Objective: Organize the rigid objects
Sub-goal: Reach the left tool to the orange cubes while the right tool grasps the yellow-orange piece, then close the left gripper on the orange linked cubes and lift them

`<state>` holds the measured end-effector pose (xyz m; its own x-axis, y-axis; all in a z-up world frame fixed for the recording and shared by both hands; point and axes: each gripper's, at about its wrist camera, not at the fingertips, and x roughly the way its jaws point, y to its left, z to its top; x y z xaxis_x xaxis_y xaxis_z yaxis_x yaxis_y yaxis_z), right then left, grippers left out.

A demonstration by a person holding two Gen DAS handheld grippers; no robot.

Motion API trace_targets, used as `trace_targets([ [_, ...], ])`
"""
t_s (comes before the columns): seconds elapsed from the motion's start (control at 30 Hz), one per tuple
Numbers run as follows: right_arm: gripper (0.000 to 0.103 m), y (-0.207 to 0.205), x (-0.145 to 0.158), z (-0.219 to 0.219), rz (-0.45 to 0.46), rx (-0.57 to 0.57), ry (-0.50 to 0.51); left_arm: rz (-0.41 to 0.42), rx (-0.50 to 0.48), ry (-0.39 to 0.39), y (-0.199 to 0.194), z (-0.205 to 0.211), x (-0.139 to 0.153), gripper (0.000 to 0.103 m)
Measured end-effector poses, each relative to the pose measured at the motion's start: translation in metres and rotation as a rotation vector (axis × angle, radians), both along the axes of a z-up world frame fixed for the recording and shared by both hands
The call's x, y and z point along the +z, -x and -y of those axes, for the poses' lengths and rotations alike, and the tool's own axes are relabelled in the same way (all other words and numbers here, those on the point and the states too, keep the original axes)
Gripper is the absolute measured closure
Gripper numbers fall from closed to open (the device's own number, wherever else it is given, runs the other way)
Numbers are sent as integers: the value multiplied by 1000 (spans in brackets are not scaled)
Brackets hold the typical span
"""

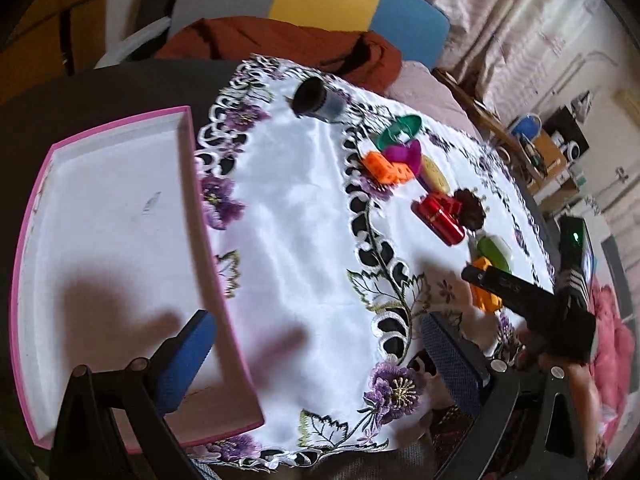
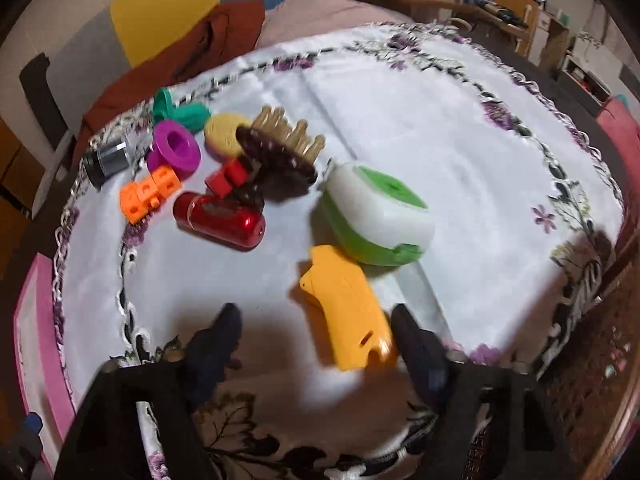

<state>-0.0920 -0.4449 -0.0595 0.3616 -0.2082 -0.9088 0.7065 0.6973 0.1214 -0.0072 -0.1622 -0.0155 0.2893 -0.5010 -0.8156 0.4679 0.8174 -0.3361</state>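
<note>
Reaching stage: right gripper (image 2: 316, 344) fingers spread, straddling yellow plastic piece (image 2: 346, 312) lower centre, unpinched; left gripper (image 1: 320, 340) spread, empty; next, closing squarely.

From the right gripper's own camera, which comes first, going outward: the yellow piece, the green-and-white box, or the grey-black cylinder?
1. Yellow piece: between the right gripper's fingers.
2. Green-and-white box: just beyond it.
3. Grey-black cylinder: far left, near the cloth's edge.

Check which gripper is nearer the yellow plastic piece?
Right. The right gripper has the yellow plastic piece between its open jaws, not clamped. The left gripper hovers by the pink tray, well away.
</note>
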Motion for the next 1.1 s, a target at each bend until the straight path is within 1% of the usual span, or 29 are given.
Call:
trace_targets([
  [0.03, 47, 0, -2, 1, -1, 3, 2, 0, -6, -3, 0, 2, -1, 0],
  [0.07, 50, -2, -3, 1, -5, 13, 10, 0, -10, -5, 0, 3, -2, 0],
  [0.1, 50, -4, -3, -1, -9, 23, 14, -2, -11, -8, 0, 5, -2, 0],
  [0.13, 53, -5, -3, -2, -5, 37, 14, -7, -11, -8, -1, 7, -4, 0],
  [0.17, 59, -8, -3, -3, 4, 52, 6, -10, -11, -8, -1, 7, -5, 0],
  [0.3, 67, -18, -4, -5, 33, 100, -11, -19, -6, -3, -4, 15, -7, 0],
  [0.47, 75, -11, -5, -6, 83, 83, -2, 4, 5, -13, -14, 31, -4, 0],
  [0.57, 76, -6, -6, -10, 131, 85, 0, 39, 19, -31, -25, 48, 0, 0],
  [0.63, 76, -3, -7, -13, 152, 94, 1, 105, 25, -78, -32, 65, 1, 0],
  [0.67, 76, -2, -7, -16, 167, 105, 1, 155, 19, -103, -37, 77, 2, 0],
  [0.73, 76, 1, -7, -21, 189, 123, 2, 220, -8, -142, -45, 96, 1, 0],
  [0.83, 76, 3, -8, -24, 209, 133, 3, 299, -75, -196, -62, 130, -5, 0],
  [0.93, 75, 4, -8, -24, 218, 130, -9, 332, -119, -234, -78, 155, -10, 0],
  [1.0, 75, 4, -9, -25, 216, 136, -2, 321, -161, -233, -89, 171, -16, 0],
  [1.1, 75, 4, -9, -26, 217, 145, 4, 297, -199, -250, -103, 188, -28, 0],
])
